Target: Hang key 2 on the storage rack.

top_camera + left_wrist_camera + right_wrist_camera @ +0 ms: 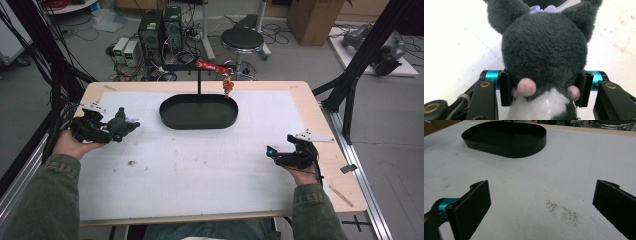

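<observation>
Left gripper: the left gripper (116, 127) sat at the left edge of the bench, held in the person's left hand (70, 145), pointing toward the middle of the bench.
Left fingers: the fingers (504, 87) were closed on a plush toy, one pad pressed against each side of its body, just below the head.
Plush toy: the plush toy (544, 50) was dark grey with two ears, a white patch low on its body and small pink pompoms beside the pads; something pale lilac showed behind its head. In the high view it (121, 122) was at the left side of the bench, clamped at the tip of the left gripper and well apart from the tray.
Right gripper: the right gripper (272, 152) was near the right edge of the bench, held in the person's right hand (302, 172), pointing left across the bench.
Right fingers: the fingers (474, 202) stood wide apart with nothing between them, above the white surface.
Tray: a black oval tray (170, 120) with a low wall lay at the far middle of the bench; in the right gripper view it (524, 150) was ahead of the fingers.
Bench: the bench (200, 170) had a white cover with a few dark smudges (562, 212).
Stand: a thin black post rose behind the tray, carrying a red arm (212, 66) with a small orange piece (228, 87) hanging from it.
</observation>
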The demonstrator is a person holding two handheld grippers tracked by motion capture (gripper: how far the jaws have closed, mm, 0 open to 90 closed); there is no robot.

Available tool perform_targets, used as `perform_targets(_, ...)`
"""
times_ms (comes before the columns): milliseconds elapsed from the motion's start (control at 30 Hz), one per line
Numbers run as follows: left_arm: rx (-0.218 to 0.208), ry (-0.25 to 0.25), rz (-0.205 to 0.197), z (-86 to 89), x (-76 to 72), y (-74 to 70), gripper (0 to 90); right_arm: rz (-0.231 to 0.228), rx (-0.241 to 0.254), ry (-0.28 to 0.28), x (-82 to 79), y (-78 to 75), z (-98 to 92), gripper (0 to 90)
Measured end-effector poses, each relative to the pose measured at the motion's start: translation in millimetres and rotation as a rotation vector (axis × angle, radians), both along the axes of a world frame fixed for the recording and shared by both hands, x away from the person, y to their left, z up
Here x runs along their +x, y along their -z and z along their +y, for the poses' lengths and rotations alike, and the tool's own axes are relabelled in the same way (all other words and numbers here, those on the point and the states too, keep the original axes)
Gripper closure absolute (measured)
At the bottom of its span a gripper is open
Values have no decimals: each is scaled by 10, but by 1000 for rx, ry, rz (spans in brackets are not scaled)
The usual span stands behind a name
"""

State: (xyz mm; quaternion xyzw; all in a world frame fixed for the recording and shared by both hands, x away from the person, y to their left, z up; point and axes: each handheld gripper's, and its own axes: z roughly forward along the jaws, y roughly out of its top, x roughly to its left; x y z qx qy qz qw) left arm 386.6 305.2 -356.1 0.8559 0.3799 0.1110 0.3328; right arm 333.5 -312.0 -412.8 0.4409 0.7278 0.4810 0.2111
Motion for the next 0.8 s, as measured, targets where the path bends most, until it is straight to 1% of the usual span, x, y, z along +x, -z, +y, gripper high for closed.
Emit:
perform_targets(67, -10, 3, -2, -35, 22, -26, 464, -4, 0, 2, 1, -1, -1, 9)
perform_targets(267, 0, 7, 1, -123, 88, -85, 464, -6, 8, 7, -1, -6, -13, 8)
perform_targets(333, -10, -1, -1, -146, 108, -119, 464, -1, 11, 6, 0, -1, -10, 8)
perform_targets(400, -14, -3, -6, -158, 123, -160, 464, -5, 7, 1, 5, 7, -5, 8)
perform_targets(467, -14, -2, -16, -175, 127, -202, 464, -3, 5, -2, 4, 13, 2, 8)
perform_targets(533, -22, 1, -29, -198, 128, -245, 464, -2, 7, -4, 3, 18, 2, 8)
perform_targets(633, -19, 9, -28, -243, 144, -297, 463, -4, 10, -2, 7, 22, -9, 8)
perform_targets(667, -14, 23, -31, -278, 152, -321, 463, 2, 20, 2, 6, 23, -8, 8)
perform_targets(700, -15, 38, -32, -316, 165, -347, 463, -5, 23, 2, 15, 31, -10, 8)
perform_targets(733, -13, 47, -37, -353, 182, -376, 463, 5, 26, -2, 18, 33, -5, 8)
perform_targets(800, -19, 50, -45, -417, 232, -446, 463, 1, 24, -6, 25, 37, 4, 8)
